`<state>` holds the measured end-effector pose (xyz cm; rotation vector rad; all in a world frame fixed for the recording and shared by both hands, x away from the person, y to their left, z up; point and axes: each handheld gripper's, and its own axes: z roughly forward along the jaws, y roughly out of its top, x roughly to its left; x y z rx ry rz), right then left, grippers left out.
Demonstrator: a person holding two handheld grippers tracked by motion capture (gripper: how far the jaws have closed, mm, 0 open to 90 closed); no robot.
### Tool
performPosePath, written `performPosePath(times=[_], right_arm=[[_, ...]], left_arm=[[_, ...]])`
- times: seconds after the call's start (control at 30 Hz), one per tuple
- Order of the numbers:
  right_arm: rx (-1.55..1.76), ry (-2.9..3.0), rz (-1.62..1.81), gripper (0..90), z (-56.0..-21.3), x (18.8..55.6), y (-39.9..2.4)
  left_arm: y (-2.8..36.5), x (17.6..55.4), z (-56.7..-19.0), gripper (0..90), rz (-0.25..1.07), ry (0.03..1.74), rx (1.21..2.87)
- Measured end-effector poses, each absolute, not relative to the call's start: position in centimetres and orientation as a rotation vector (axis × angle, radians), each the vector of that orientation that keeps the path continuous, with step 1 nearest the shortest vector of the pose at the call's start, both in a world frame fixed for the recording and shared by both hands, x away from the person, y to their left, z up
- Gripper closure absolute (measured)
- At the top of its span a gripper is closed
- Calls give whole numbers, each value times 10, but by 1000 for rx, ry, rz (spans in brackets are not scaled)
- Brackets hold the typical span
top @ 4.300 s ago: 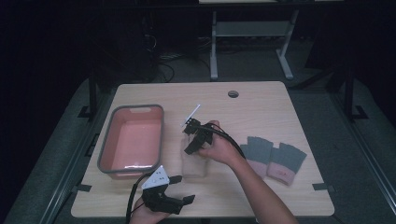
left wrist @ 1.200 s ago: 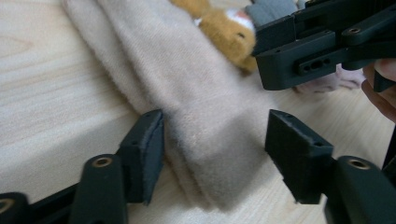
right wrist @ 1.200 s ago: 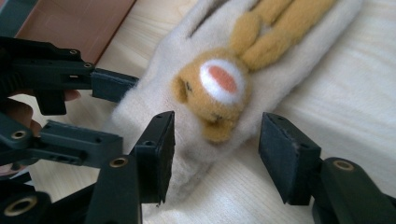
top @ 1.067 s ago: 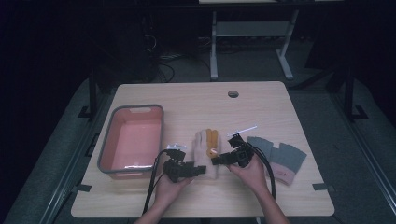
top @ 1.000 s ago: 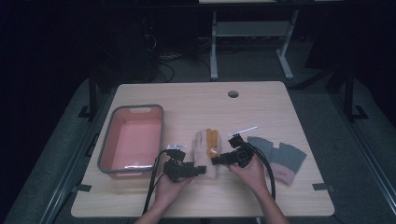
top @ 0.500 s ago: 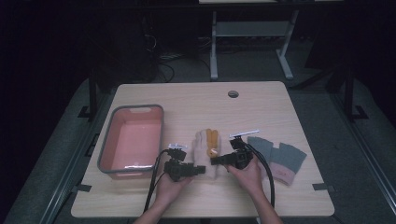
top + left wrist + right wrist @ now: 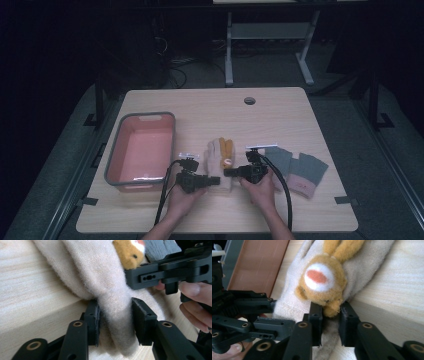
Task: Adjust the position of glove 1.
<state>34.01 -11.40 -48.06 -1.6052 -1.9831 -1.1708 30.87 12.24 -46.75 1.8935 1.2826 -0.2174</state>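
Both tongs face each other low over the table, jaws just closed: the left gripper pinches the cream glove's cuff edge, the right gripper its opposite edge. Glove lies flat between them, hands resting on the table behind.

No text, label, brand, number or sign can be read in any of the views. The cream glove, the pink tub at 9 o'clock and the grey socks at 3 o'clock on the counter bear no legible marking. The black gripper parts seen up close carry only screw holes and rivets, no print.
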Motion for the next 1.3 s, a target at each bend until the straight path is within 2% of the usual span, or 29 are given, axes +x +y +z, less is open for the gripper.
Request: performPosePath(times=[0.43,1.3], right_arm=[[-1600,-1960,-1183,827,-479,341,-116],[-1543,-1976,-1238,835,-463,334,-123]], left_arm=[[126,314,-470,671,-294,1298,1844],[128,311,-463,676,-324,1252,1828]])
